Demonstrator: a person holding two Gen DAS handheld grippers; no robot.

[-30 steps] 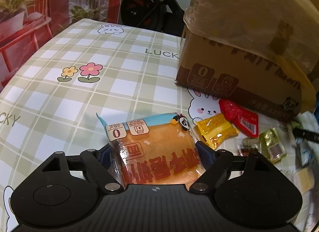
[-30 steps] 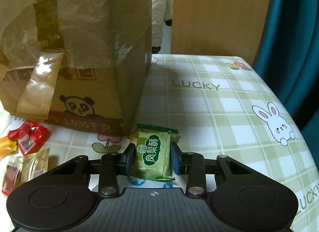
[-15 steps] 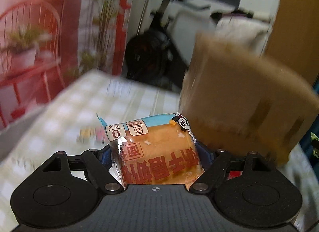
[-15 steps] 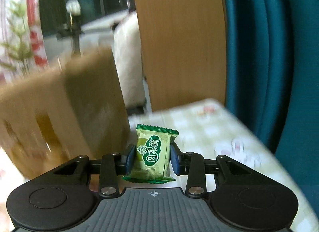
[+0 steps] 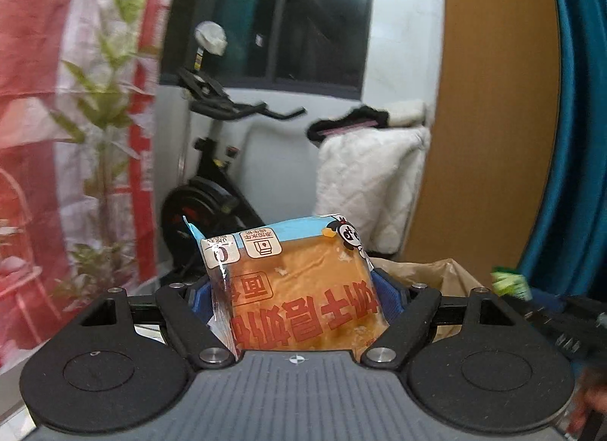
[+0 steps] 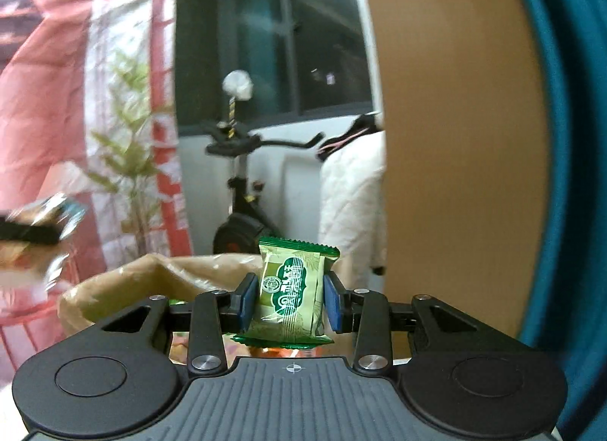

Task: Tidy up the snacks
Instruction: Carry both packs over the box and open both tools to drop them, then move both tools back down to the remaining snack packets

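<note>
My left gripper [image 5: 292, 293] is shut on an orange bread packet [image 5: 299, 289] with a blue top edge and red characters, held high in the air. My right gripper [image 6: 290, 298] is shut on a small green snack packet [image 6: 292, 297], held just above the open top of the cardboard box [image 6: 125, 281]. The box's plastic-lined rim also shows behind the bread packet in the left wrist view [image 5: 436, 274]. The right gripper with its green packet shows blurred at the right edge of the left wrist view [image 5: 508, 283]. The left gripper shows blurred at the left edge of the right wrist view [image 6: 34, 228].
An exercise bike [image 5: 212, 190] stands behind the table, with a white quilted jacket [image 5: 368, 183] beside it. A wooden panel [image 6: 455, 137] and a teal curtain [image 6: 569, 99] are on the right. A red printed backdrop with plants [image 5: 57, 137] is on the left.
Both grippers have risen from the table with their packets and now sit at the level of the box's open top. The table and loose snacks have dropped out of view.
</note>
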